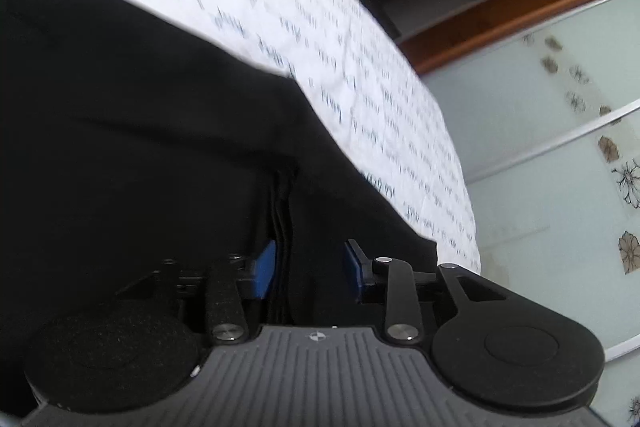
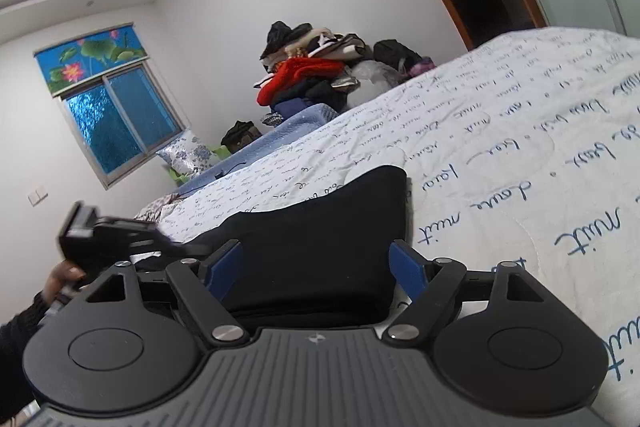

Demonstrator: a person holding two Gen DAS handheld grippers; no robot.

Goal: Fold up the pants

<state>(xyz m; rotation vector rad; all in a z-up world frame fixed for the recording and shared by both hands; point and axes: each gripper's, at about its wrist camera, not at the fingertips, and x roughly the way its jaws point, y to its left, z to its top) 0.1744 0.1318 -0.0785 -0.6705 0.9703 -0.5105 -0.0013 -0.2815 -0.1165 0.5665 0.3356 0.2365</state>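
Now folding black pants [image 2: 320,243] on the bedsheet [image 2: 500,155].
Lying lengthwise toward 11 o'clock, bare sheet opening toward 2; left gripper [image 1: 310,269] parted narrowly around fabric, right gripper [image 2: 316,269] spreading wide, unclamped.

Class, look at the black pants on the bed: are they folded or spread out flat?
Folded. The black pants form a compact stack, with layered edges showing at the near end, on the bed.

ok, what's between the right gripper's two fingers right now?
Right wrist view: the folded black pants lie between the open right gripper fingers, on the white printed bedspread. The blue pads stand clear of the cloth on both sides.
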